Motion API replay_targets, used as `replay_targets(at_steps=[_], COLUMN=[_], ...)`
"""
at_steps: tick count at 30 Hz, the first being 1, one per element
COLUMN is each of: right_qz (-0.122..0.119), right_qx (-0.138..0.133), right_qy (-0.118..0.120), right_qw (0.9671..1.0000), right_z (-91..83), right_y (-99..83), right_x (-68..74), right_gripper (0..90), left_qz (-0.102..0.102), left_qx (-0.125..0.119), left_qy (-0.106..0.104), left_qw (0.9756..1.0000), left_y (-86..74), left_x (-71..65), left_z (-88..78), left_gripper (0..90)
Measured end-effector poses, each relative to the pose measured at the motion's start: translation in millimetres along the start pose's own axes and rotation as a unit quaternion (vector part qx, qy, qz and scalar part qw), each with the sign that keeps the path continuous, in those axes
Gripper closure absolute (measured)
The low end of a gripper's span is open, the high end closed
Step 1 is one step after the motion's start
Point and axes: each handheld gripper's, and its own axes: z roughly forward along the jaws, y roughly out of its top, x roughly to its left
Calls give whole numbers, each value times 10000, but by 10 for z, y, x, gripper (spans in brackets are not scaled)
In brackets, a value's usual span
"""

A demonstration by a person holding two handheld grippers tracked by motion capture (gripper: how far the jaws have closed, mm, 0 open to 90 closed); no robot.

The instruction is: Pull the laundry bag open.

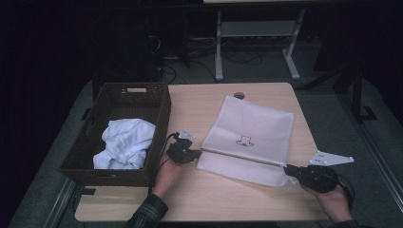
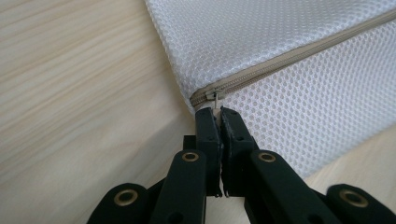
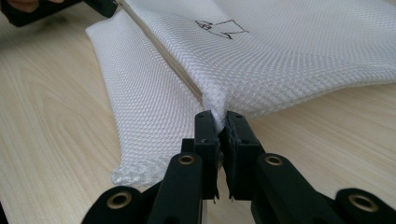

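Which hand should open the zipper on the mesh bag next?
Left. The left gripper is already shut on the zipper pull at that end of the mesh bag. The right gripper pinches the bag's opposite end, so it likely serves best as anchor.

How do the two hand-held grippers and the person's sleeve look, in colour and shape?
Both the left hand-held gripper and the right hand-held gripper are black, with two flat jaws on linked bars fastened by brass-coloured rivets. Each carries a grey three-cornered plate and trails a black cable. The left forearm wears a dark checked sleeve.
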Motion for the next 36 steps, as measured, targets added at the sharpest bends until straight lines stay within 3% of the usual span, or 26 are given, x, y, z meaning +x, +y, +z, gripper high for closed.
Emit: replay_targets(at_steps=[7,19,36], right_qz=[82,267,602], right_qx=[-51,-69,-79], right_qy=[-125,-419,-835], right_qw=[9999,9987,9947], right_z=[-42,-74,-71], right_y=[-36,-67,-117], right_x=[-133,-393,-737], right_gripper=[829,819,806], left_qz=[136,323,489], left_qx=[-20,-51,-52], left_qy=[-43,-150,-258], left_qw=[9999,9994,9985], left_y=[139,535,932], left_x=[-17,10,32], left_z=[119,393,800], left_gripper=[868,864,863])
